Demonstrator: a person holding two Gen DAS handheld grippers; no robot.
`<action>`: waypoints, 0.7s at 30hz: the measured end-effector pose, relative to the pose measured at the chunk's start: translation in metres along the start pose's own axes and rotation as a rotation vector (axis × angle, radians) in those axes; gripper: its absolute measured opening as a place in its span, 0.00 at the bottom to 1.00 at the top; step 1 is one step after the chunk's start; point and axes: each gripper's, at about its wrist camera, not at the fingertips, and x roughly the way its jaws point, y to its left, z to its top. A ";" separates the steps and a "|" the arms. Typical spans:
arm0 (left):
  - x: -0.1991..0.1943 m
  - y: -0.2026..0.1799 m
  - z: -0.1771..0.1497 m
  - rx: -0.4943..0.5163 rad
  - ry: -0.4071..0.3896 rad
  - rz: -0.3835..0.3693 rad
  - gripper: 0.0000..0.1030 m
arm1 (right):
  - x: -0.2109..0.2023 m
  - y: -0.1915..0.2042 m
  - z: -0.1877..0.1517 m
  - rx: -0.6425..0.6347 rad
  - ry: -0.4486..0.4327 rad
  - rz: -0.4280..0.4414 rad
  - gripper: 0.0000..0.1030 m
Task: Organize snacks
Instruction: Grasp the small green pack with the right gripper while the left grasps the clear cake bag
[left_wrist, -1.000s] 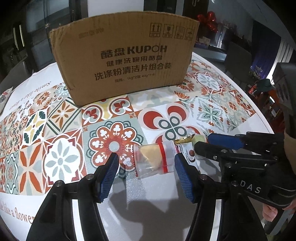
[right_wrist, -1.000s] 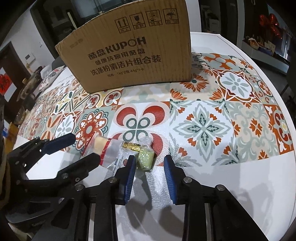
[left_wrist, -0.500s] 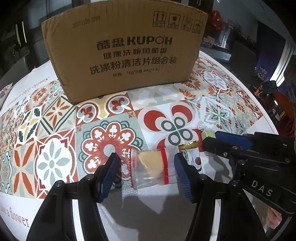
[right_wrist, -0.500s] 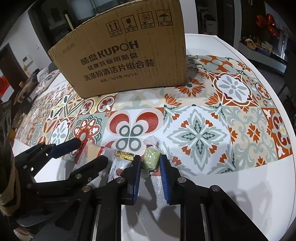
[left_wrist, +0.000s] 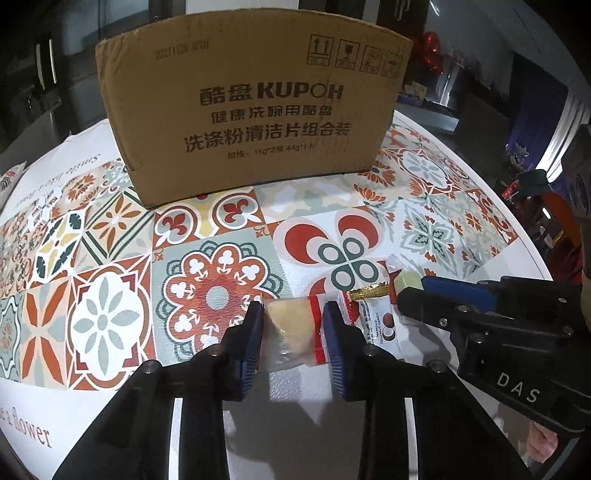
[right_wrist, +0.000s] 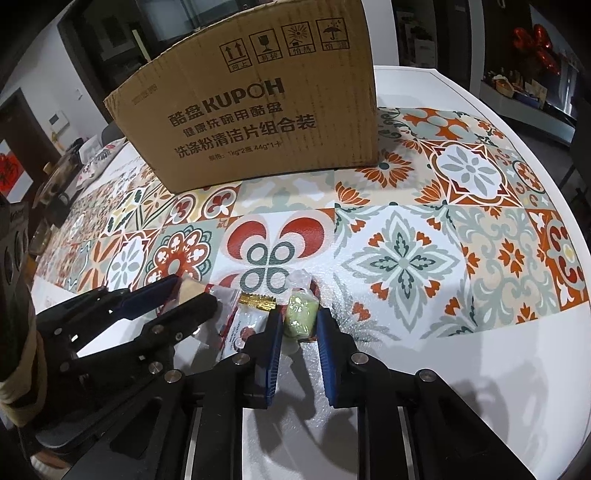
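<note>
Three snacks lie close together on the patterned tablecloth (left_wrist: 110, 258). My left gripper (left_wrist: 293, 314) is closing its jaws on a clear packet with a pale cake and a red stripe (left_wrist: 291, 325), and both blue pads touch its sides. My right gripper (right_wrist: 300, 325) is shut on a small green wrapped candy (right_wrist: 301, 317), which also shows in the left wrist view as the green candy (left_wrist: 406, 282). Between the two lies a white packet with a gold crimped end (right_wrist: 240, 325), untouched. All three rest on the table.
A large brown cardboard box (left_wrist: 258, 110) printed KUPOH stands at the back of the table, its top out of sight. The round table's white rim (right_wrist: 535, 332) curves off to the right. Cluttered items (right_wrist: 55, 177) sit far left. A hand (left_wrist: 543, 443) holds the right gripper.
The left jaws have closed in from wide apart onto the cake packet. The right jaws narrowed onto the green candy. Both grippers stay in the same spot.
</note>
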 end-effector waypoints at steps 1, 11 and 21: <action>-0.001 -0.001 0.000 0.006 -0.003 0.006 0.31 | -0.001 0.000 0.000 0.000 0.001 0.001 0.20; -0.019 0.004 0.000 -0.017 -0.027 0.013 0.02 | -0.014 0.006 -0.001 -0.005 -0.023 0.013 0.20; -0.023 -0.005 -0.008 0.073 0.001 -0.070 0.43 | -0.028 0.014 -0.006 -0.036 -0.051 0.003 0.20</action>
